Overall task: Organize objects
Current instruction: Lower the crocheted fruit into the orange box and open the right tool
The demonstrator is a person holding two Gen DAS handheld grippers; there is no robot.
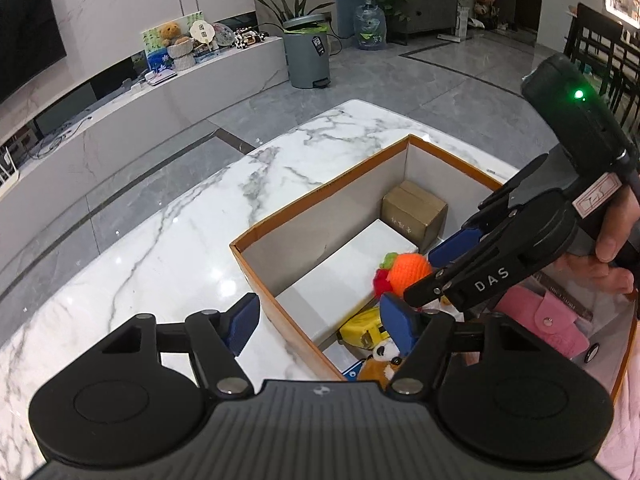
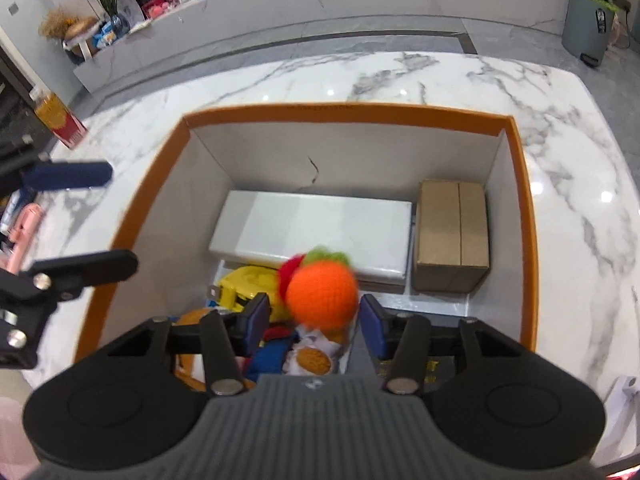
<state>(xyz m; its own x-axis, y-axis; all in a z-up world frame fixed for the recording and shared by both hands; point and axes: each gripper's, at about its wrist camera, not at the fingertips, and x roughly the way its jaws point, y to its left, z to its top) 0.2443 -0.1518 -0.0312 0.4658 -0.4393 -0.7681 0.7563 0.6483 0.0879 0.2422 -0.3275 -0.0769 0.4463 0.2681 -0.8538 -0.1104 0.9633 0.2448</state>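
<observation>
An orange-rimmed cardboard box [image 2: 352,114] stands on the marble table [image 1: 160,240]. Inside lie a white box [image 2: 312,228], a brown carton [image 2: 452,236], a yellow tape measure [image 2: 244,284] and plush toys [image 1: 384,360]. An orange knitted ball [image 2: 322,294] with a green and red top shows blurred just past my right gripper [image 2: 316,316]. That gripper is open over the box, with a gap on each side of the ball. My left gripper [image 1: 320,320] is open and straddles the box's near wall, gripping nothing.
A pink pouch [image 1: 548,324] lies at the right near a person's hand [image 1: 612,236]. A red and yellow carton [image 2: 60,120] stands on the table's left. A grey bin [image 1: 306,52] and a low white cabinet [image 1: 160,96] stand beyond the table.
</observation>
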